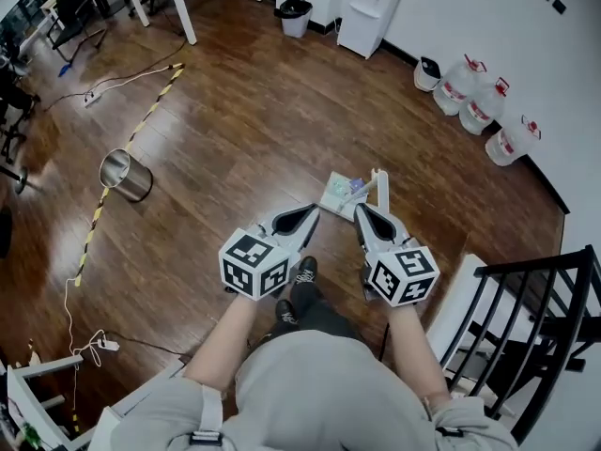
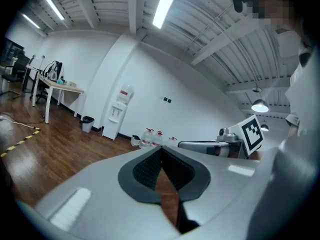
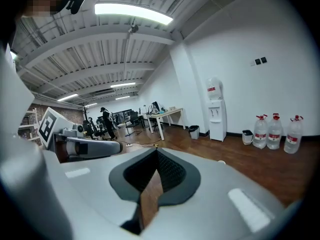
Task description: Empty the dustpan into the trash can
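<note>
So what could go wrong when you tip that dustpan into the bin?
1. The trash can stands well apart from the dustpan, so its load might spill on the way.
2. The left tongs and right tongs are both shut and empty; nudging the upright handle could topple it.
3. A cable lies near the can, a possible trip.

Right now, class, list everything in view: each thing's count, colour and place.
trash can: 1, silver, floor at left
dustpan: 1, pale, floor just past the tools
black bin: 1, black, by the dispenser
dispenser: 1, white, far wall
white bin: 1, white, beside the jugs
jugs: 3, clear, red caps, right wall
tape: 1 strip, yellow-black, floor at left
railing: 1, black, lower right
left tool: 1, grey, shut, empty
right tool: 1, grey, shut, empty
</note>
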Available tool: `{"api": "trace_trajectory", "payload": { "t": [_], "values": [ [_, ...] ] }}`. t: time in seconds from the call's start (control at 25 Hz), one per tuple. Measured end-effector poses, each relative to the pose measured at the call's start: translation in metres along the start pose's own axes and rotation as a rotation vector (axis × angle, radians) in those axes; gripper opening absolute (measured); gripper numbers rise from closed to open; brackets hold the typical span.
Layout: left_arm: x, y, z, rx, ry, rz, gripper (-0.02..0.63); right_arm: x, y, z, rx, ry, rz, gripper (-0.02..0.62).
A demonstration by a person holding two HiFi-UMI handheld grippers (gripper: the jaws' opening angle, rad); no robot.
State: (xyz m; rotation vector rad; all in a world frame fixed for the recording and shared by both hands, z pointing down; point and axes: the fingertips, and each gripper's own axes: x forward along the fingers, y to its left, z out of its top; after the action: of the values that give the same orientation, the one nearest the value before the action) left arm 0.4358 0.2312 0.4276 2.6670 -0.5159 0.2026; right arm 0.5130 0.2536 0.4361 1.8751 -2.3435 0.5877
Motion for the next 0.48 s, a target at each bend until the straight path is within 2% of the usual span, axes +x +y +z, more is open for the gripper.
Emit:
{"api": "trace_trajectory", "payload": {
  "t": [0.24, 0.48],
  "values": [
    [0.040, 0.045, 0.016, 0.025, 0.022, -0.013, -0.003, 0.070, -0.030, 0.037, -0.023, -0.068, 0.006, -0.002],
    [0.078, 0.082, 0.048, 0.063, 0.036, -0.038, -0.004, 0.117, -0.041, 0.071, -0.038, -0.116, 0.015, -0.002]
  ]
}}
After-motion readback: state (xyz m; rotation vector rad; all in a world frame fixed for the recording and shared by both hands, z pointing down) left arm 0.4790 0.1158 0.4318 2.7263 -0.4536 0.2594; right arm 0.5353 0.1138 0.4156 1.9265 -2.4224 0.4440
